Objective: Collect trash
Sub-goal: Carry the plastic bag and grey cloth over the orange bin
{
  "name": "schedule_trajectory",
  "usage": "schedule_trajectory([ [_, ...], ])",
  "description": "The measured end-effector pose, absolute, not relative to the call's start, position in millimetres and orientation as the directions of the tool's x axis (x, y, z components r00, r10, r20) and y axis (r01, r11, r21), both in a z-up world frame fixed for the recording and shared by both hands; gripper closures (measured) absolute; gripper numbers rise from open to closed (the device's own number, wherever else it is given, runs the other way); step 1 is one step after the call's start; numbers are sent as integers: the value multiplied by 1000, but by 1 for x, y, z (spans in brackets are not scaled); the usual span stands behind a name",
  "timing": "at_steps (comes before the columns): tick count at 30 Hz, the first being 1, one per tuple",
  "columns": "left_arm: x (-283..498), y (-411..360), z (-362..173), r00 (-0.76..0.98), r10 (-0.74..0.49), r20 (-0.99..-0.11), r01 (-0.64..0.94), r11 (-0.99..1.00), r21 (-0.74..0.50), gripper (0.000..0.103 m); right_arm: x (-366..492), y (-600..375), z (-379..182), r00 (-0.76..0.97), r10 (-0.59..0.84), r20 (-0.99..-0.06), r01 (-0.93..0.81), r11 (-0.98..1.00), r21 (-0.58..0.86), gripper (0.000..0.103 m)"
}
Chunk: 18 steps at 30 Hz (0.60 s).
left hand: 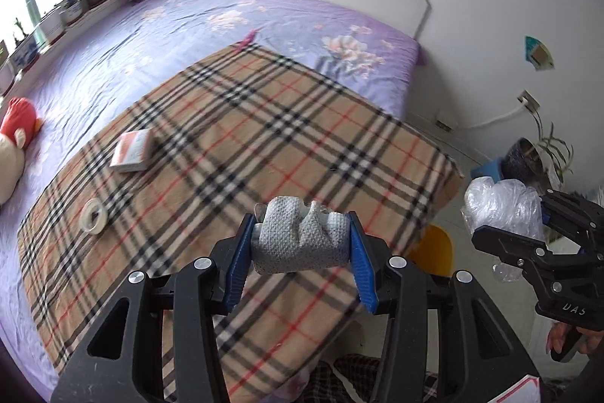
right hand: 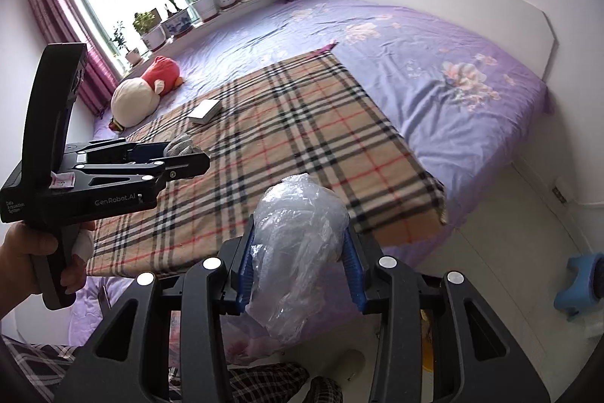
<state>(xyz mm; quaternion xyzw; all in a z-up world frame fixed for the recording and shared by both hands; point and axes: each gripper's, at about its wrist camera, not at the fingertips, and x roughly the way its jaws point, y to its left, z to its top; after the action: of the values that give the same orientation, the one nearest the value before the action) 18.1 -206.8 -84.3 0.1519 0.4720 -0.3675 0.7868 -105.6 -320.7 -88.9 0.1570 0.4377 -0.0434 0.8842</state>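
Observation:
My left gripper point(left hand: 301, 244) is shut on a crumpled grey-white paper towel wad point(left hand: 298, 237), held above the near edge of the plaid blanket point(left hand: 264, 123). It also shows from the side in the right wrist view point(right hand: 188, 153). My right gripper point(right hand: 298, 252) is shut on a crumpled clear plastic bag point(right hand: 298, 248), held off the bed's near right corner. It shows in the left wrist view point(left hand: 543, 218) with the bag point(left hand: 498, 210). A tape roll point(left hand: 93, 215) and a small white and orange box point(left hand: 130, 152) lie on the blanket.
The blanket lies on a purple floral bed point(left hand: 188, 25). A red and cream plush toy point(right hand: 147, 89) lies at the bed's left. Potted plants point(right hand: 181, 14) line the window sill. A yellow object point(left hand: 434, 248) and a blue stool point(right hand: 581, 282) stand on the floor.

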Motion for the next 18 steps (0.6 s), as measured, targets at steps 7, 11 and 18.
schedule_trajectory([
  [7, -38, -296, -91, 126, -493, -861, 890, 440, -122, 56, -179, -386, -106, 576, -79, -814, 446, 865, 232, 61],
  [11, -70, -340, -105, 38, -489, -872, 943, 306, -131, 55, -221, -420, -122, 529, -142, -836, 562, 797, 220, 61],
  [18, -110, -407, -160, -47, -398, -916, 989, 112, -99, 55, -268, -460, -164, 455, -167, -875, 662, 721, 207, 60],
])
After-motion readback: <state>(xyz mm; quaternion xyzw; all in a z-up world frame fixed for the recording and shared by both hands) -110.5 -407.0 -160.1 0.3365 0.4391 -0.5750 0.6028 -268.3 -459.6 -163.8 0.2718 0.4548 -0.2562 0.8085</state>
